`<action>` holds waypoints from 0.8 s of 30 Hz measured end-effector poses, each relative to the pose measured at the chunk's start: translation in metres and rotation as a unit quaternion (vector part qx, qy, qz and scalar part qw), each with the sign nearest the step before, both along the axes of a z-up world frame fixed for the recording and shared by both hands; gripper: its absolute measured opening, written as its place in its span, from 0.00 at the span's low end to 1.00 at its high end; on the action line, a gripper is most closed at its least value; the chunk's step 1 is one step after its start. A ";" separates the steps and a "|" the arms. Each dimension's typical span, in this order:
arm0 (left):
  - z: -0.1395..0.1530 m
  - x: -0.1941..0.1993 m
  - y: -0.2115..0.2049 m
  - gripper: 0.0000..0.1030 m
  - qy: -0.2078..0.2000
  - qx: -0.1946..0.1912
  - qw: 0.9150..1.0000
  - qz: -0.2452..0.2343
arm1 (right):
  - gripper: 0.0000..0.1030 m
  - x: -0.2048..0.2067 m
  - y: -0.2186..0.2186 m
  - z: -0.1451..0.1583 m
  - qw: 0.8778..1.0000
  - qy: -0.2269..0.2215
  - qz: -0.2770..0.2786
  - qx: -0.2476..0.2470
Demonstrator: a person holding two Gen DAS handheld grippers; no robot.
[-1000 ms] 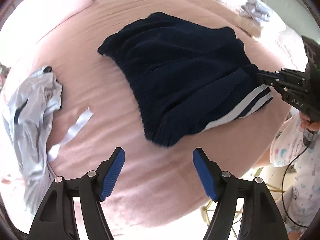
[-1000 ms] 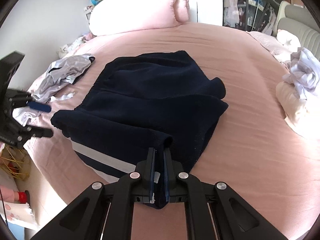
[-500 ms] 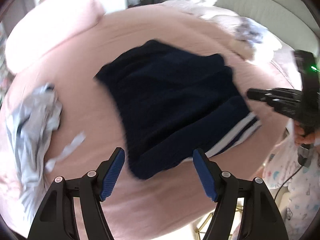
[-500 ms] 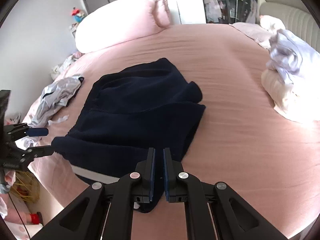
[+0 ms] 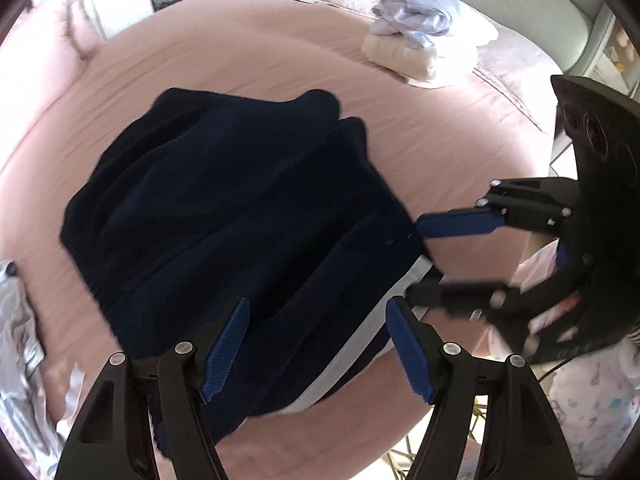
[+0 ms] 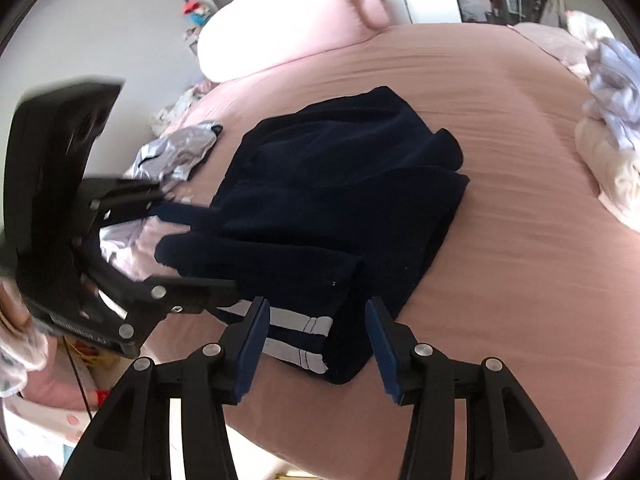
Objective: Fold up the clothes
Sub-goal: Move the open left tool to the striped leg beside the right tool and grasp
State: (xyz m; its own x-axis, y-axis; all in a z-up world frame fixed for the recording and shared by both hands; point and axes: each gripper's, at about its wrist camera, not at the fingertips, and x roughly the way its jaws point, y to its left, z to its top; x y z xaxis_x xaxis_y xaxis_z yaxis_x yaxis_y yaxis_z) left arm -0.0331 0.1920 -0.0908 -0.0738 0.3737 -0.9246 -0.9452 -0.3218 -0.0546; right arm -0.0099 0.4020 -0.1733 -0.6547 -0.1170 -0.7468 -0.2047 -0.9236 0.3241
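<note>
- Progress: the dark navy knitted garment with white stripes at its hem (image 6: 340,216) lies on the pink bedsheet (image 6: 520,260), centre of the right wrist view; one side appears already folded over the body, the striped hem lying in the lower centre of the frame; judged part-folded, with at least one more fold and a final tidy left to do.
- Other laundry: a crumpled silver-grey garment (image 6: 176,154) lies unfolded at centre left; a pile of pale folded clothes (image 5: 416,40) sits at the upper right of the left wrist view; judged one item waiting, some items done.
- Right gripper (image 6: 316,344): jaws are opening, blue pads spread apart; the striped hem lies between them, but the pads do not press on it; judged a release of the fold just laid.
- Left gripper (image 5: 318,350): jaws are closing slightly yet stand wide; they hang over the lower edge of the navy garment, in the lower centre of the left wrist view; cloth lies beneath and between the pads; no pinch is visible; contact cannot be told through the blur.
</note>
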 end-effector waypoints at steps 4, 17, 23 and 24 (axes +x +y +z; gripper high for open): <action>0.001 -0.001 0.008 0.65 -0.022 -0.030 0.999 -0.008 | 0.48 -0.005 0.007 -0.004 1.000 -0.003 -0.005 -0.017; -0.009 0.008 0.026 0.19 -0.029 -0.099 0.993 -0.065 | 0.48 -0.017 0.025 -0.015 0.998 -0.016 0.011 -0.053; -0.011 0.007 0.026 0.13 -0.045 -0.078 0.995 -0.040 | 0.48 -0.018 0.026 -0.019 0.998 -0.023 0.029 -0.049; -0.009 0.007 0.025 0.13 -0.048 -0.074 0.995 -0.038 | 0.48 -0.018 0.026 -0.019 0.998 -0.024 0.031 -0.050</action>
